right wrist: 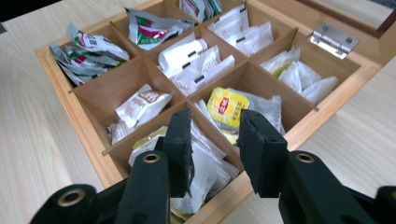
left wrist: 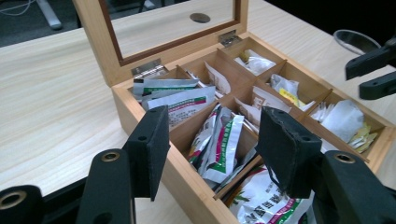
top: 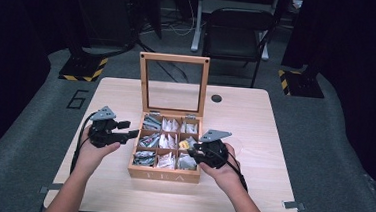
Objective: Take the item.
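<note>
While both forearms come in over the near edge of the tabletop (top: 120, 191), the wooden tea box (top: 163, 175) sits a little back from that edge, about midway between the left and right edges, its front wall lettered TEA. The left claw (top: 133, 133) hangs at the box's left wall, jaws apart with nothing between them; in the left gripper view those jaws straddle the left wall above the green-and-white sachets (left wrist: 219, 144) in the left column. The right claw (top: 189, 147) is over the box's right column, above the divider between the front-right and middle-right compartments. Its jaws are also apart and empty, just above the white tea bags (right wrist: 205, 170) in the front-right compartment. Just beyond them, in the middle-right compartment, lies a tea bag with a yellow tag (right wrist: 227, 106) on grey-white bags. Farther in, the centre compartments hold white paper sachets (right wrist: 198, 63), and the back row more packets. At the back of the box the glass-paned lid (top: 173, 82) stands upright on its hinges. Behind it, near the far edge, is a dark round grommet (top: 216, 98).
</note>
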The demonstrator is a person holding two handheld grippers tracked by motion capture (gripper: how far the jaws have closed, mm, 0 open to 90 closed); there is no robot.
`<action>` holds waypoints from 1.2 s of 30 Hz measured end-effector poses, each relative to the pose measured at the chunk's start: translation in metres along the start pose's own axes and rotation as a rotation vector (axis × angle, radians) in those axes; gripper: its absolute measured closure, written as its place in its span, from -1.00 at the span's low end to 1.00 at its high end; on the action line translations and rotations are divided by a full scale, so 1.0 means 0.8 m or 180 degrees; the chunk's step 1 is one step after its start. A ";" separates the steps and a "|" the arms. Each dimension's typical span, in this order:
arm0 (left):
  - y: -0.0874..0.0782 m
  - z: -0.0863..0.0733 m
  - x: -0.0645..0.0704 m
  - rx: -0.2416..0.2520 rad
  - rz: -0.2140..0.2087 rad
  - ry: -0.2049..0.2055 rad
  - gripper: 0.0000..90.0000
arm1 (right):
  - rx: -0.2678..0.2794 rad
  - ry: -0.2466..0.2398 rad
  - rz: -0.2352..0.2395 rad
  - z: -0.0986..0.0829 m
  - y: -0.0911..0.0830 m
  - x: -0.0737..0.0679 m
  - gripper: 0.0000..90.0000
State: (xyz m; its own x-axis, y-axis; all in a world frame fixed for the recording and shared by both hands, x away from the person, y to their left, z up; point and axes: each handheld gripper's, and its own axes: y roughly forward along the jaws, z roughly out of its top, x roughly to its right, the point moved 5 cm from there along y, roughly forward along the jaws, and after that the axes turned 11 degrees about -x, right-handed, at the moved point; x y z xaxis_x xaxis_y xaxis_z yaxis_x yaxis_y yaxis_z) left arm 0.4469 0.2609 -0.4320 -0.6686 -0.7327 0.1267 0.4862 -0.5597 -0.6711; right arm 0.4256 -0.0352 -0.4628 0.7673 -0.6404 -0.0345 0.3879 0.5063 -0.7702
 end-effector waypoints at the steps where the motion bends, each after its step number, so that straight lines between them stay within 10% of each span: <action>1: 0.000 -0.001 0.000 -0.0002 0.0016 0.0030 -0.03 | -0.0004 0.0021 0.0009 -0.002 0.002 0.000 0.45; 23: -0.002 -0.015 -0.003 -0.0069 0.0047 0.0060 -0.04 | -0.0108 0.0163 0.0153 -0.021 0.021 -0.002 0.51; 36: -0.007 -0.024 -0.010 -0.0006 0.0080 -0.0022 -0.04 | -0.0045 0.0070 0.0263 -0.018 0.014 -0.014 0.98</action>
State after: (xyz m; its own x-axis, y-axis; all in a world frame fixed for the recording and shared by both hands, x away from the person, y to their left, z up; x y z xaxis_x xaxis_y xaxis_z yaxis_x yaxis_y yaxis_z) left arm 0.4388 0.2774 -0.4435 -0.6522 -0.7493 0.1147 0.5018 -0.5402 -0.6756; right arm 0.4136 -0.0306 -0.4801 0.7850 -0.6093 -0.1122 0.3163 0.5498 -0.7731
